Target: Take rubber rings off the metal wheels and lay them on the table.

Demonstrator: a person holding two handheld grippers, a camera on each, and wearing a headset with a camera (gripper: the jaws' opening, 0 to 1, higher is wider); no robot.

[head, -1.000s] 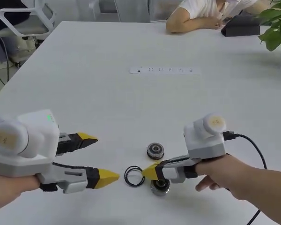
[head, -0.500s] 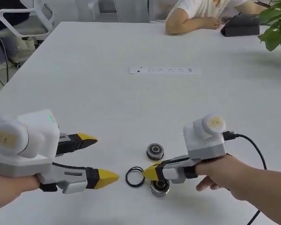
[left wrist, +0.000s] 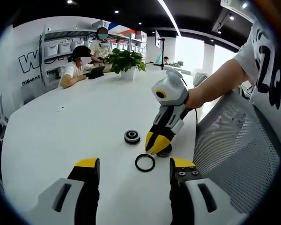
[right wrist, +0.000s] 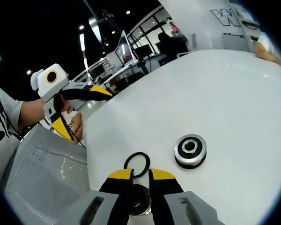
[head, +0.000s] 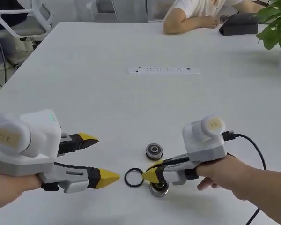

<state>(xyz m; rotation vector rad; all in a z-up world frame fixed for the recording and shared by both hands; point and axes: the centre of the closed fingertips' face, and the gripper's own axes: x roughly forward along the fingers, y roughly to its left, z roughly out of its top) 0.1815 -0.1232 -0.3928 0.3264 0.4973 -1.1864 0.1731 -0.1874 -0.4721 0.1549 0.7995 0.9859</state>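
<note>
A loose black rubber ring (head: 126, 178) lies flat on the white table (head: 131, 103) between the two grippers. One metal wheel (head: 154, 150) stands just beyond it. A second wheel (head: 158, 188) sits right under the yellow tips of my right gripper (head: 147, 174), whose jaws are closed to a thin gap. My left gripper (head: 97, 157) is open and empty, its tips a short way left of the ring. In the right gripper view the ring (right wrist: 127, 164) lies just past my right gripper (right wrist: 140, 175), with the far wheel (right wrist: 190, 150) to the right and the near wheel (right wrist: 139, 200) below the jaws.
A white power strip (head: 162, 70) lies mid-table. At the far end a person (head: 187, 16) leans on the table beside a black box (head: 241, 23) and a green plant (head: 276, 28). A black cable (head: 253, 145) trails from the right gripper. An office chair (head: 18, 23) stands far left.
The black ring, which looked doubled and uneven a second ago, now lies flat as a single loop. Both grippers have hardly moved; the head view has shifted slightly.
</note>
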